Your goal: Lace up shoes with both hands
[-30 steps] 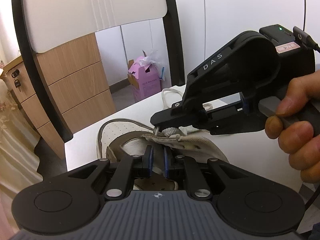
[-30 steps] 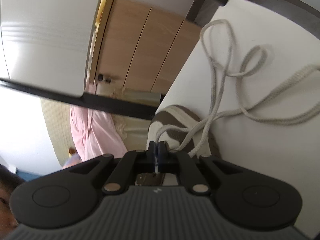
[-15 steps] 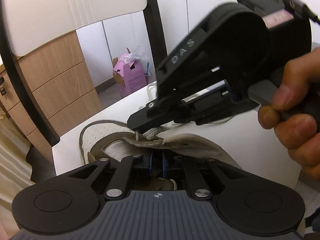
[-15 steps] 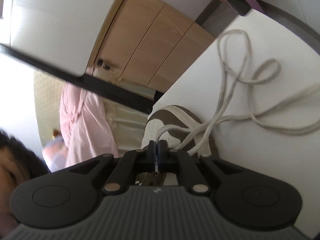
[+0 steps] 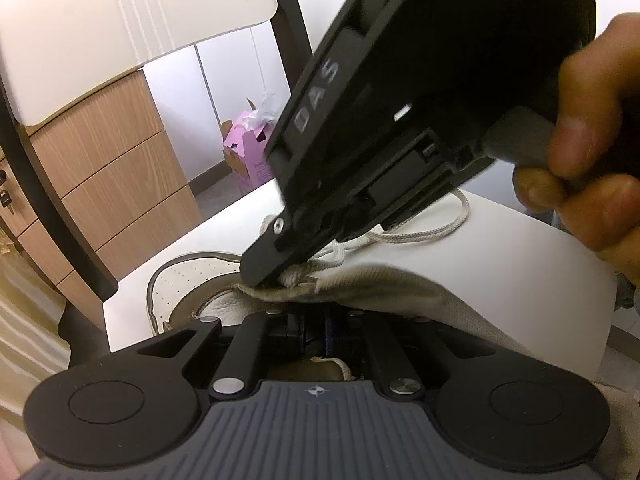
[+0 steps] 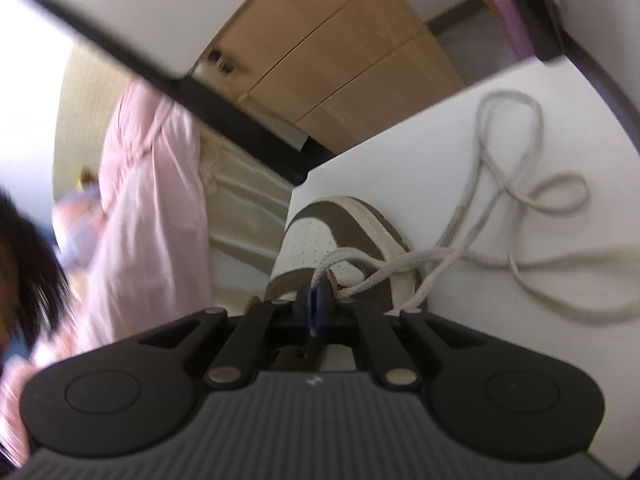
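A white and brown shoe [image 5: 188, 292] lies on the white table [image 5: 500, 264], toe pointing away. At the bottom of the left wrist view my left gripper [image 5: 315, 322] is shut on the shoe's beige eyelet flap [image 5: 360, 284], which drapes over its fingertips. A hand [image 5: 592, 160] holds my right gripper [image 5: 274, 274], which comes in from the upper right, its tips shut on the cream lace [image 5: 308, 270] just above the flap. In the right wrist view the right gripper [image 6: 315, 300] pinches the lace [image 6: 360, 258] over the shoe [image 6: 316, 236]. The rest of the lace trails in loops [image 6: 520, 200] across the table.
A white chair back [image 5: 120, 32] with a black frame stands beyond the table edge. Behind it are a wooden drawer cabinet [image 5: 112, 168] and a pink box [image 5: 248, 156] on the floor. A person in pink [image 6: 148, 200] is at the left of the right wrist view.
The right gripper has rolled and lifted a little with the lace in it, and now looms closer over the flap. The left gripper has stayed on the flap, rolling slightly.
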A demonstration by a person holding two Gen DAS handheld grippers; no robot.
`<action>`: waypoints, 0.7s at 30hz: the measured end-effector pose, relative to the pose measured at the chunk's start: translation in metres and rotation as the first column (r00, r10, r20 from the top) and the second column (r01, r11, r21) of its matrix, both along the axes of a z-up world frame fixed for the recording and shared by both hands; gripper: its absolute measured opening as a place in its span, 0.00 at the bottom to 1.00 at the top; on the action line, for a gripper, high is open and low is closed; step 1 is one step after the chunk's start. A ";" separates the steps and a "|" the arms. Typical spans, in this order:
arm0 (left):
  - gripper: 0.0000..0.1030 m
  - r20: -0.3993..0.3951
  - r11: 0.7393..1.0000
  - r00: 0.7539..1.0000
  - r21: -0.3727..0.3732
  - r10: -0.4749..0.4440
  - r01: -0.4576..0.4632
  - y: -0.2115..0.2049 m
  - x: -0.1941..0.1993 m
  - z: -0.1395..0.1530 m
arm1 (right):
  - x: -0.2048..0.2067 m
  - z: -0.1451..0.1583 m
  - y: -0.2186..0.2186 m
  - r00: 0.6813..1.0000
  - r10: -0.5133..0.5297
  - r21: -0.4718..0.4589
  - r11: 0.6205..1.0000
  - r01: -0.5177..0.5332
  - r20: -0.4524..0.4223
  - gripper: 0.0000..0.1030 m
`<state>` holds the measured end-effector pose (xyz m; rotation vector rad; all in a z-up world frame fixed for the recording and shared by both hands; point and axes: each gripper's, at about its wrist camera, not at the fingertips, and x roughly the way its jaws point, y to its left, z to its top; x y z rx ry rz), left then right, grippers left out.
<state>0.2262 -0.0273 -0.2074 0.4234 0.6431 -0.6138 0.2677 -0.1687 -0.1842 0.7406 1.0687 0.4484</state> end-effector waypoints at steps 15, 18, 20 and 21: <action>0.08 -0.010 1.000 1.000 -0.013 0.010 -0.010 0.009 0.005 0.000 | -0.008 -0.012 -0.016 0.983 -0.154 0.215 0.961 0.173 -0.104 0.03; 0.09 -0.036 0.998 0.998 -0.049 0.045 -0.047 0.020 0.006 0.005 | -0.006 -0.006 -0.019 0.987 -0.140 0.225 0.962 0.153 -0.074 0.03; 0.10 -0.053 0.993 0.995 -0.078 0.083 -0.087 0.030 0.007 0.010 | -0.005 0.000 -0.020 0.991 -0.126 0.235 0.963 0.134 -0.048 0.03; 0.11 -0.061 0.990 0.993 -0.092 0.102 -0.107 0.035 0.007 0.013 | -0.004 0.002 -0.021 0.993 -0.115 0.245 0.962 0.120 -0.034 0.03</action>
